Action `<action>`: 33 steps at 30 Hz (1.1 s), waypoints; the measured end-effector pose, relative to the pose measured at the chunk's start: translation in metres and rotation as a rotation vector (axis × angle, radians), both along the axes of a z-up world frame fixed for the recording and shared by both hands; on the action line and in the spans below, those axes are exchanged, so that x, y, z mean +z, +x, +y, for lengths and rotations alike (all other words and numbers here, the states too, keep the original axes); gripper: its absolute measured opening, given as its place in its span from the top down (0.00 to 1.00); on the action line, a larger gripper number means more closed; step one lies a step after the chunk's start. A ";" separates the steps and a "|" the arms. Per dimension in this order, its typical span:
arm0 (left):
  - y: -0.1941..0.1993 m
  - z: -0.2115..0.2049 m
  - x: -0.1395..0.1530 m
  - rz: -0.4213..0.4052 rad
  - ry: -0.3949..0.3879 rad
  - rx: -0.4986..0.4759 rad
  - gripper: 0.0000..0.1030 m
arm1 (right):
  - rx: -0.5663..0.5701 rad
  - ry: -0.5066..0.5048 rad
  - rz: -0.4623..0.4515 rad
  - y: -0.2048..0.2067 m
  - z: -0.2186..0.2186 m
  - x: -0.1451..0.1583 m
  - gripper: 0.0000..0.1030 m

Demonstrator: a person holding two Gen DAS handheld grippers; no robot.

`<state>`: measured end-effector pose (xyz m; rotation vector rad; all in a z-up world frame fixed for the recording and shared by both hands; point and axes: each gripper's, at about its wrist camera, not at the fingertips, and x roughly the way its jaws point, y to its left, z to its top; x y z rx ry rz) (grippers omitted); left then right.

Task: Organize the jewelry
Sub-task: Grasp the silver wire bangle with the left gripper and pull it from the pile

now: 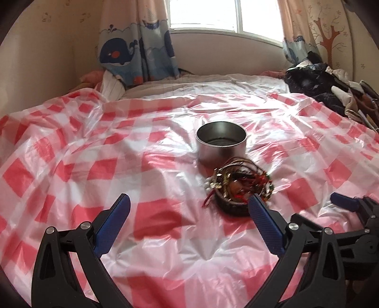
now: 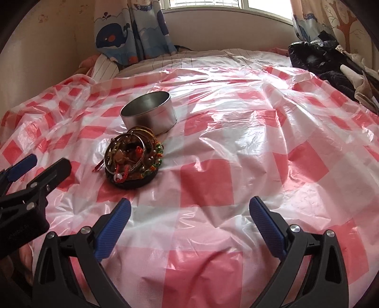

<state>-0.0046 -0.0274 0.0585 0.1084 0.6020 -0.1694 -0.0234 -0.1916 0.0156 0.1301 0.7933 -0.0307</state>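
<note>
A heap of jewelry [image 1: 239,182] [image 2: 133,156], bangles and bead strings, is piled on a dark round lid [image 1: 233,208] [image 2: 135,183] on the red-and-white checked plastic sheet. Just behind it stands an empty round metal tin [image 1: 221,144] [image 2: 149,116]. My left gripper [image 1: 189,203] is open, its right fingertip close in front of the lid, nothing between the fingers. My right gripper [image 2: 189,206] is open too, over bare sheet to the right of the heap. The right gripper shows in the left wrist view [image 1: 350,206], and the left gripper in the right wrist view [image 2: 35,168].
The checked sheet [image 1: 94,147] [image 2: 260,132] covers a bed. A pile of dark clothes [image 1: 319,80] [image 2: 327,61] lies at the far right. Whale-print curtains [image 1: 132,54] and a window [image 1: 225,14] stand behind the bed; a wall runs along the left.
</note>
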 end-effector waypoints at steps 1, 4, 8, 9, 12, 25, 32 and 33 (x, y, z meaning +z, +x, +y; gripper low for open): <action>0.006 -0.006 0.001 0.002 0.007 -0.013 0.07 | 0.000 0.007 0.012 0.001 -0.001 -0.003 0.07; 0.028 -0.022 0.001 0.031 0.001 -0.059 0.07 | 0.007 0.013 0.029 0.004 -0.001 -0.005 0.07; 0.056 -0.030 -0.006 0.090 0.003 -0.069 0.23 | 0.009 0.012 0.047 0.006 0.000 -0.008 0.07; 0.062 -0.029 -0.009 0.110 -0.007 -0.077 0.27 | 0.010 0.008 0.049 0.006 0.001 -0.009 0.07; 0.075 -0.032 -0.021 0.174 -0.031 -0.110 0.40 | 0.012 -0.001 0.057 0.007 0.002 -0.011 0.07; 0.060 -0.021 -0.025 0.245 -0.047 -0.170 0.98 | 0.016 -0.021 0.072 0.010 0.006 -0.012 0.07; 0.022 0.022 -0.013 0.277 -0.095 -0.118 0.98 | 0.020 -0.018 0.068 0.009 0.006 -0.012 0.07; 0.019 0.030 -0.015 0.290 -0.091 -0.100 0.98 | 0.021 -0.016 0.067 0.009 0.006 -0.011 0.07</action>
